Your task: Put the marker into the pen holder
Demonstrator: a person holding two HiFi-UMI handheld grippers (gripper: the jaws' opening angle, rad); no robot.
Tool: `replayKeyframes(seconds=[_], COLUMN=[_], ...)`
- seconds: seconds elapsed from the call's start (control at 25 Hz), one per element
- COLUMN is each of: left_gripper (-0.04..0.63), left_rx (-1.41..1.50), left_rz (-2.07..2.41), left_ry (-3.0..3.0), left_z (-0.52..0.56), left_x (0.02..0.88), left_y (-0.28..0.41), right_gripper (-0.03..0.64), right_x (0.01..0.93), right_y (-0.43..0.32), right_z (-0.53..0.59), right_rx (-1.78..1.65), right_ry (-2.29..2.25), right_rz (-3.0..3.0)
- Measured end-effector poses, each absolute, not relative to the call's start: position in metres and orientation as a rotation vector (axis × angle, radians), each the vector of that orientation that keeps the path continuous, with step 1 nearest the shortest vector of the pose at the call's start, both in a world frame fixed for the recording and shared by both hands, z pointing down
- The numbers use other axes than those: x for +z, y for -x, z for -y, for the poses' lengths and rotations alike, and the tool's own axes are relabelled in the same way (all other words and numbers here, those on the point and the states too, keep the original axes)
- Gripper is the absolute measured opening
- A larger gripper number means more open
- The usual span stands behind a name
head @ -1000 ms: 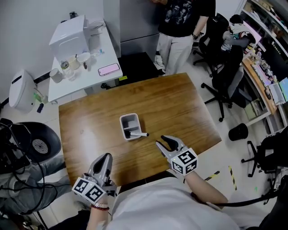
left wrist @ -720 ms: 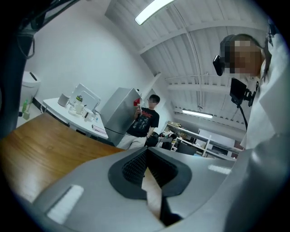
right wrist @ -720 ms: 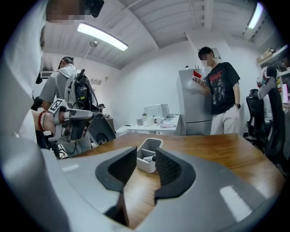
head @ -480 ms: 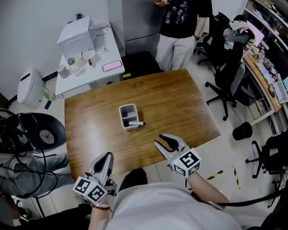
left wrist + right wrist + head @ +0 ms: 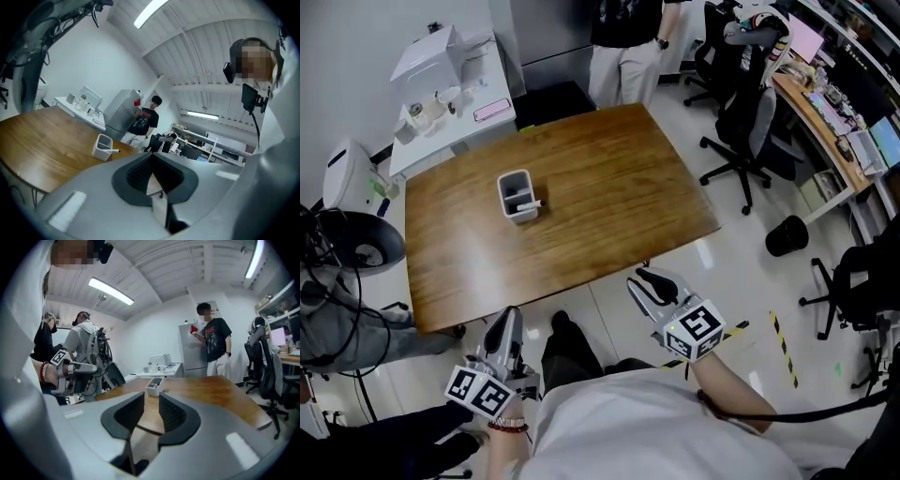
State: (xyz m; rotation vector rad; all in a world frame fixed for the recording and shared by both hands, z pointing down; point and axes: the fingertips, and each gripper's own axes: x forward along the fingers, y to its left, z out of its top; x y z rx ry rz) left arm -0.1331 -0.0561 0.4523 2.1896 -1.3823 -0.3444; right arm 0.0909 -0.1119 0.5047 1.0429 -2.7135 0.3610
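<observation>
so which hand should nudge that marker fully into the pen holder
Probably right: the right tongs are open, and the marker pokes over the pen holder's right rim. The left tongs are shut. Both hang off the table.

Wooden table (image 5: 609, 187) mid-room, set at an angle. Behind its far-left corner is a white side table (image 5: 441, 150) carrying a white box unit (image 5: 427, 61), a few cups and a pink flat item (image 5: 491, 110), probably a phone, too small to confirm. Grey cabinet (image 5: 548, 28) beside it. Person in black tee and light trousers (image 5: 623, 37) stands past the far edge. Black office chair (image 5: 750, 122) right of the table, black bin (image 5: 787, 236) on the floor nearby. Cluttered desk with screens (image 5: 834, 103) along the right wall. Yellow-black floor tape (image 5: 789, 349) bottom right. White rounded device (image 5: 342, 178) far left.
</observation>
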Motion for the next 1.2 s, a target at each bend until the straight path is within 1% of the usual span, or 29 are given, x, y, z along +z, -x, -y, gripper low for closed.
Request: replayKeyframes(seconds=[0.16,0.32,0.4,0.88,1.04,1.2], left_gripper=[-0.006,-0.006,-0.006,-0.006,-0.006,-0.006], left_rx=[-0.337,-0.295,-0.304,-0.351,-0.359,-0.299], left_rz=[1.466,1.535,1.568,1.45,1.479,1.504], left_ry=[-2.117,-2.071,-2.04,-2.187,-2.183,-2.229], left_z=[-0.007,-0.062,-0.077,-0.104,-0.13,-0.165], left_x=[0.462,0.457,0.454,0.42,0.421,0.421], left_y=[0.112,0.11,0.116,0.107,0.126,0.135], right_gripper=[0.083,0.078,0.067,0.067,0.067,0.067], right_x=[0.539,0.536,0.527,0.461,0.454,0.438], right_y=[-0.126,-0.145,-0.142,-0.129,-0.107,-0.075], right_z=[0.051,0.013,0.004,-0.046,-0.063,-0.096], right_rx=[0.479,0.546,0.521,0.405,0.363,0.308], right_ry=[-0.991,-0.992,-0.976,-1.051,-1.003,-0.914], right_rz=[2.675,2.686,2.712,2.782,2.791,2.843])
